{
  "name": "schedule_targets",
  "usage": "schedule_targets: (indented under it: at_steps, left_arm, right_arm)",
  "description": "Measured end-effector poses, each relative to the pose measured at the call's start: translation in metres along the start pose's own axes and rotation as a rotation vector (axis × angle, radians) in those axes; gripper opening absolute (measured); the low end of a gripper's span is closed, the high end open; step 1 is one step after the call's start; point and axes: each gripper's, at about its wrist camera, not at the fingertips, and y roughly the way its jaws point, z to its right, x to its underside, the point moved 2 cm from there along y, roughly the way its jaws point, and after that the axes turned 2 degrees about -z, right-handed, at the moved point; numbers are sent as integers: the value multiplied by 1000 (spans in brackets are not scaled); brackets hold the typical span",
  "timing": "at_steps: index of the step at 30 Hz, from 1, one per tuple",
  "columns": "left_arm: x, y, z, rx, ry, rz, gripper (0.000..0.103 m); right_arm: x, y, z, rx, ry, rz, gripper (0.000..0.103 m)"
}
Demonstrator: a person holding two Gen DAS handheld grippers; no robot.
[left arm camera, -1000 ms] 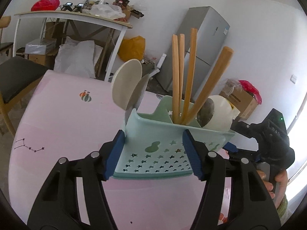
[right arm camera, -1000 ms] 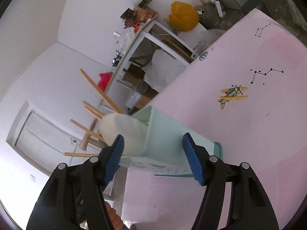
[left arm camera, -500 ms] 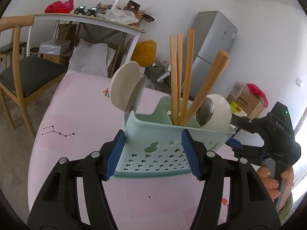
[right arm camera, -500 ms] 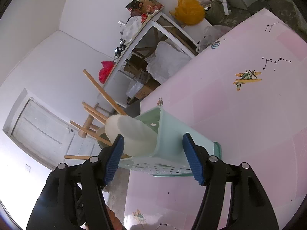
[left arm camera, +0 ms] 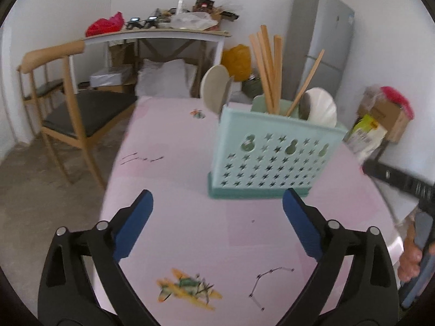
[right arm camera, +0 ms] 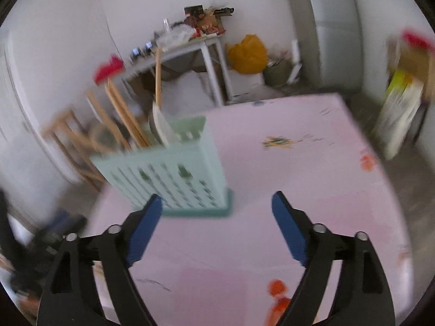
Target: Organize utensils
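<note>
A mint-green utensil caddy (left arm camera: 272, 157) with star holes stands upright on the pink table (left arm camera: 176, 190), holding wooden chopsticks (left arm camera: 267, 70), a wooden handle and pale spoons (left arm camera: 320, 107). My left gripper (left arm camera: 217, 222) is back from it, jaws opening wide, nothing between them. In the blurred right wrist view the caddy (right arm camera: 174, 174) stands ahead and left of my right gripper (right arm camera: 217, 228), whose jaws are opening too, with nothing between them. A hand holds the right gripper's body (left arm camera: 418, 233) at the left wrist view's right edge.
A wooden chair (left arm camera: 68, 103) stands left of the table. Behind are a cluttered white side table (left arm camera: 157, 35), a yellow bag (left arm camera: 236, 59), a grey fridge (left arm camera: 320, 46) and boxes (left arm camera: 380, 119). The table bears airplane (left arm camera: 187, 290) and constellation prints.
Both grippers let go of the caddy, opened wide and drew back. The caddy, held tilted above the table before, now stands on it.
</note>
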Motion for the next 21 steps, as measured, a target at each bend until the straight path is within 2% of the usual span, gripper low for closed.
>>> schedule_targets:
  at_steps: [1, 4, 8, 11, 16, 21]
  left_arm:
    - [-1, -1, 0, -16, 2, -2, 95]
    - [-3, -6, -3, -73, -9, 10, 95]
    - [-8, -7, -8, -170, -15, 5, 95]
    - [-10, -7, -12, -255, -21, -24, 95]
    - [-13, -14, -16, -324, -37, -15, 95]
    - [-16, -14, -7, -383, 33, -25, 95]
  right_arm:
    - [5, -3, -8, 54, -50, 10, 92]
    - [15, -7, -23, 150, -125, 33, 96]
    - [20, -12, -32, 222, -164, 45, 96]
    - [21, -14, -30, 259, -153, 42, 96]
    - [23, -15, -26, 284, -128, 34, 96]
    - [19, -17, -24, 295, -118, 47, 96]
